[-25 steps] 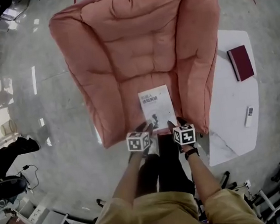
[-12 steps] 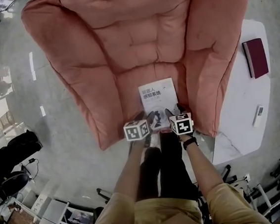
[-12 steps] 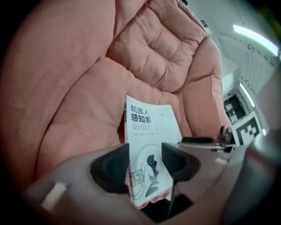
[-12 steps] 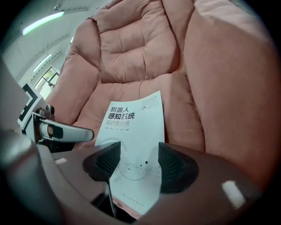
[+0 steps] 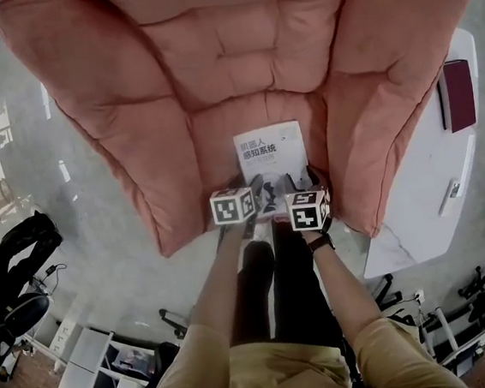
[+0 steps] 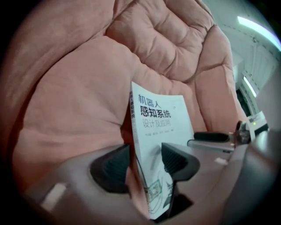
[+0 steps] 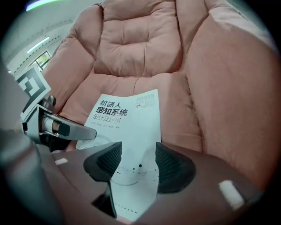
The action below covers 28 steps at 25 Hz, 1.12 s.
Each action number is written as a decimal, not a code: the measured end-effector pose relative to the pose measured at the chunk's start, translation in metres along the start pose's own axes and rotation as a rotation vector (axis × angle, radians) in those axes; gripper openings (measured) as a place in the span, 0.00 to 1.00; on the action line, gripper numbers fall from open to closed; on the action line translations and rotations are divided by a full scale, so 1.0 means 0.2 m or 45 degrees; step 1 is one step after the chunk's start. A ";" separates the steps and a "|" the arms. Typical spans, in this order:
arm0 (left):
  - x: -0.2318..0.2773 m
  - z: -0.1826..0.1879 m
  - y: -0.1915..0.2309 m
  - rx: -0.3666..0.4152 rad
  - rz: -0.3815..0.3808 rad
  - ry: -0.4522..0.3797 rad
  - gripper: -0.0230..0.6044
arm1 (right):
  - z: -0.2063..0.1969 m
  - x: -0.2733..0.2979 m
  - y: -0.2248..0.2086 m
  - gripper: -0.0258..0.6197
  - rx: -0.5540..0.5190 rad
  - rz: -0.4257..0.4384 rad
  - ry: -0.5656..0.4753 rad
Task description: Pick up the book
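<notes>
A white book (image 5: 268, 147) with dark print lies flat on the seat of a pink armchair (image 5: 212, 71). Both grippers are at its near end. My left gripper (image 5: 255, 193) stands wide open, and the book's left edge (image 6: 151, 132) runs between its jaws (image 6: 145, 160) without the pads pressing on it. My right gripper (image 5: 302, 183) hovers over the cover's near right part (image 7: 131, 123). Its jaws (image 7: 138, 160) stand half apart, closing slightly, with the white cover showing between them; the pads are not clamped on it.
The chair's padded arms (image 5: 386, 87) rise on both sides of the seat. A white side table (image 5: 423, 187) at the right bears a dark red book (image 5: 458, 93) and a remote (image 5: 450, 197). The person's legs (image 5: 278, 288) stand before the chair. Shelving (image 5: 106, 375) is at lower left.
Both grippers have come down and forward from just short of the seat's front edge onto the book's near end. The chair fills more of the head view.
</notes>
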<state>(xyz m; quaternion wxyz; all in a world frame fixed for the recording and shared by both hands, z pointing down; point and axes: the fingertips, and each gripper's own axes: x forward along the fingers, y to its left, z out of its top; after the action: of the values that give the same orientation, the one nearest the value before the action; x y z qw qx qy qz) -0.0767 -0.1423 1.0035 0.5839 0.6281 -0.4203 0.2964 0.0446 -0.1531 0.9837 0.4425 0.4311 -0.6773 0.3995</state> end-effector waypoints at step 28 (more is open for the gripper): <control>-0.19 0.03 -0.21 -0.049 -0.105 -0.115 0.11 | -0.01 0.00 -0.11 0.16 0.234 0.182 0.035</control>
<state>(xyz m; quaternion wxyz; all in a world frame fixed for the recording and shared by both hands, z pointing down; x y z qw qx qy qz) -0.0587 -0.1425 0.9487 0.5880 0.6462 -0.4257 0.2355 0.0648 -0.1585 0.9873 0.3806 0.4148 -0.6609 0.4962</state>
